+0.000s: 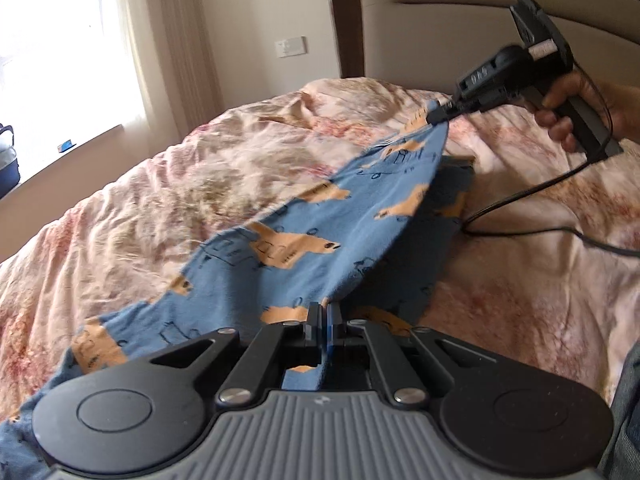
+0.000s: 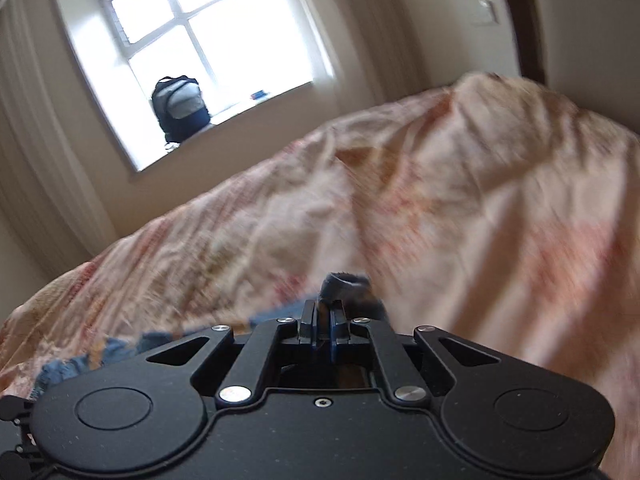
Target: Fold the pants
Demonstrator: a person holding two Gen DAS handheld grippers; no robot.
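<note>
**Pants lifted between both tongs, fold barely begun**

Starting at nine o'clock in my left wrist view, the window (image 1: 60, 40) glares over a sill, and the rumpled floral bedspread (image 1: 160, 184) fills the middle. My left gripper (image 1: 324, 312) sits at six o'clock, its jaws pressed together on a bunched edge of the blue patterned pants (image 1: 312, 224). The cloth stretches up from there toward one o'clock, where my right gripper (image 1: 438, 114) pinches the far edge, raised off the bed in front of the headboard (image 1: 440, 20). A cable (image 1: 520, 196) trails across the cover at three o'clock.

In the right wrist view, a backpack (image 2: 180, 108) stands on the sill at eleven o'clock. That gripper's jaws are closed on a small tuft of dark blue fabric, with more blue cloth showing at eight o'clock.

I judge this an early stage: the pants hang taut between both grips, with a darker layer lying beneath on the bed. No finished crease is visible. Laying down, aligning and further folds remain.
</note>
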